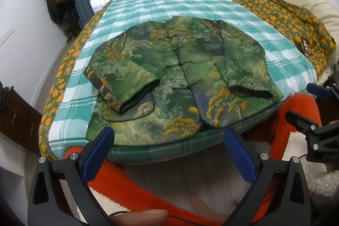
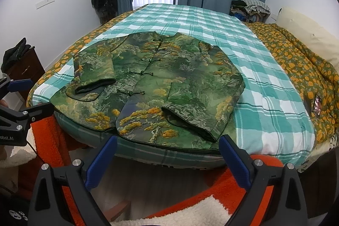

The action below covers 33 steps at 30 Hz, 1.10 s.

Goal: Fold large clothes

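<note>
Nearest our lenses, both tongs stand spread wide with nothing between their blue pads: the left tongs (image 1: 168, 140) and the right tongs (image 2: 167, 147) hover just short of the bed's near edge, above an orange fleece garment (image 1: 135, 190) worn by the person. We find the green landscape-print jacket (image 1: 180, 77) laid face up on the teal plaid bedspread (image 1: 190, 3), knot buttons fastened, both sleeves folded in over the front, hem toward us and collar away. Its long axis runs straight away from the tongs. We judge neither hand clearly nearer: the left sleeve cuff (image 1: 131, 99) lies ahead of the left tongs, the right sleeve cuff (image 2: 190, 122) ahead of the right. Partial lettering "obot.AI" shows on the left tool body in the right wrist view; no garment label is legible.
</note>
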{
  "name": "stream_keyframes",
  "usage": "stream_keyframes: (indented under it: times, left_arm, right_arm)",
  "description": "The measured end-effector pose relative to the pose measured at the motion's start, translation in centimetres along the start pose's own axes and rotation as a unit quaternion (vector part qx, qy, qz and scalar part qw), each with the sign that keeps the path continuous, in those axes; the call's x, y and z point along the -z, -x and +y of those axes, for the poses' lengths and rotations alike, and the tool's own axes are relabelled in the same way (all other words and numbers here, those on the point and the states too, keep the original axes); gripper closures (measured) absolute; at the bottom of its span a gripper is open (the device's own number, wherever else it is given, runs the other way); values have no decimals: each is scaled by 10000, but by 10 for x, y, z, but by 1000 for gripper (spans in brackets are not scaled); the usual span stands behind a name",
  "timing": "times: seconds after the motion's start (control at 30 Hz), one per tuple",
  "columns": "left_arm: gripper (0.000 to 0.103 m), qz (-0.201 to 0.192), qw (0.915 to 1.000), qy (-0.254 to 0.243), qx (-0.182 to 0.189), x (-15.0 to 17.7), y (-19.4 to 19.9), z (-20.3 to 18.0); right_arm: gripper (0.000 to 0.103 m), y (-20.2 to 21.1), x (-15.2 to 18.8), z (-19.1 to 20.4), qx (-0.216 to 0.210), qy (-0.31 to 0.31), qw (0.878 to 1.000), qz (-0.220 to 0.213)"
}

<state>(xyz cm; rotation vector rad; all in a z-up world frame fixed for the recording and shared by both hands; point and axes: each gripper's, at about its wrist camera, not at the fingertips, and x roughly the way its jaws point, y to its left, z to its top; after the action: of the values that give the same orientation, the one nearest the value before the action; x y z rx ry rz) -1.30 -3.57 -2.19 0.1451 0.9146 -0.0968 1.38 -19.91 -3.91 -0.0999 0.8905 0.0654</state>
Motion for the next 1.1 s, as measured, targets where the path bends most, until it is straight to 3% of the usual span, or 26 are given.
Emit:
stream_keyframes:
  times: [0.13, 0.23, 0.3, 0.33, 0.43, 0.53, 0.7, 0.77, 0.83, 0.9, 0.93, 0.97, 1.1]
  left_arm:
    - [1, 8, 10000, -16, -25, 0, 1, 0]
    - [1, -20, 10000, -12, -30, 2, 2, 1]
    - [1, 13, 10000, 23, -2, 2, 1, 2]
    - [1, 32, 10000, 35, 14, 3, -1, 2]
    - [1, 59, 10000, 8, 27, 0, -2, 1]
    - [1, 26, 10000, -20, 27, 0, 2, 0]
    - [1, 82, 9999, 79, -50, 0, 2, 6]
    - [1, 104, 9998, 117, -82, 0, 1, 9]
    - [1, 123, 9998, 124, -112, -1, 1, 10]
    - [1, 141, 9997, 128, -132, 0, -1, 11]
    - [1, 160, 9997, 136, -138, 0, -2, 11]
    - [1, 178, 9996, 143, -142, 0, -3, 12]
    - [1, 262, 9993, 133, -211, 0, -13, 15]
  right_arm:
    - [4, 2, 1, -8, -342, -160, 9992, -124]
    - [5, 13, 0, -36, -522, -547, 9951, -643]
    - [0, 14, -1, -49, -395, -467, 9943, -877]
    - [0, 9, -4, -53, -375, -370, 9951, -835]
    - [0, -32, -11, -56, -156, 301, 9993, -142]
    - [0, -78, -9, -47, -138, 1086, 9937, 249]
    - [1, -141, -21, -42, -651, 1037, 9912, 498]
    - [3, -161, -25, -36, -630, 1047, 9912, 516]
    - [12, -183, -29, -34, -611, 1118, 9902, 578]
    - [57, -195, -30, -38, -809, 983, 9889, 761]
    - [65, -194, -30, -41, -858, 877, 9895, 767]
    - [80, -188, -31, -43, -843, 823, 9905, 714]
    - [86, -136, -42, -62, -634, 626, 9959, 158]
